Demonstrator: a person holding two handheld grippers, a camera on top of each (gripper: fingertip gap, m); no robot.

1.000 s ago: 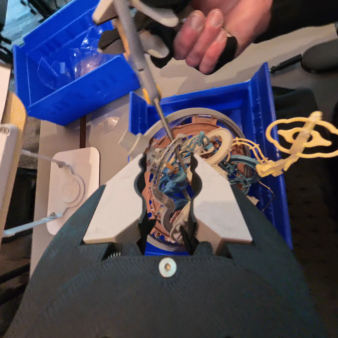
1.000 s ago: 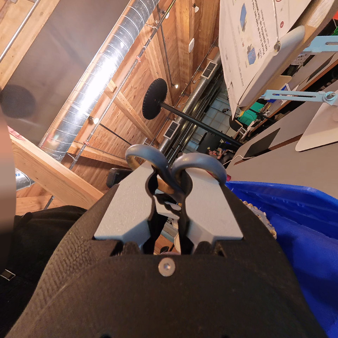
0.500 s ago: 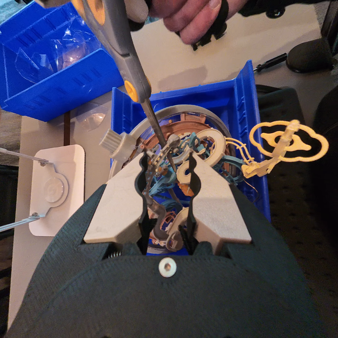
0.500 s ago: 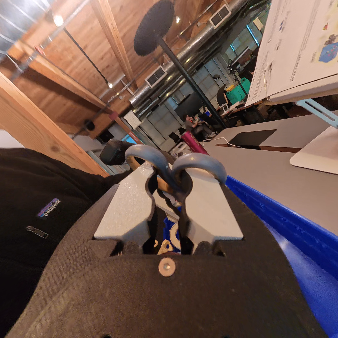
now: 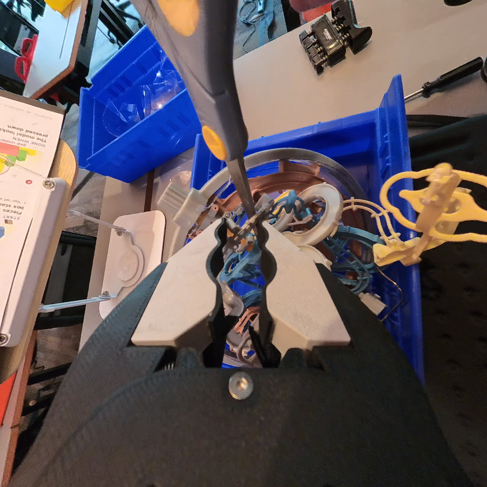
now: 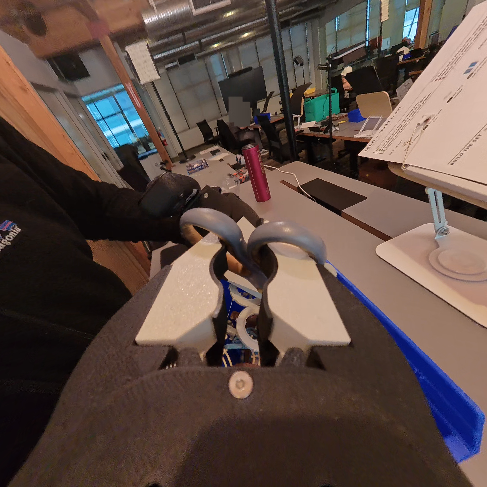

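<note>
Since the earlier frame, scissors (image 5: 210, 87) swung closer and steeper; tips landed at my left gripper (image 5: 243, 232). Left fingers were clamped on a grey sprue (image 5: 259, 212), over the bin (image 5: 390, 147). Right gripper (image 6: 243, 263) pinched the scissor handles, blades crossing just above the sprue.
</note>
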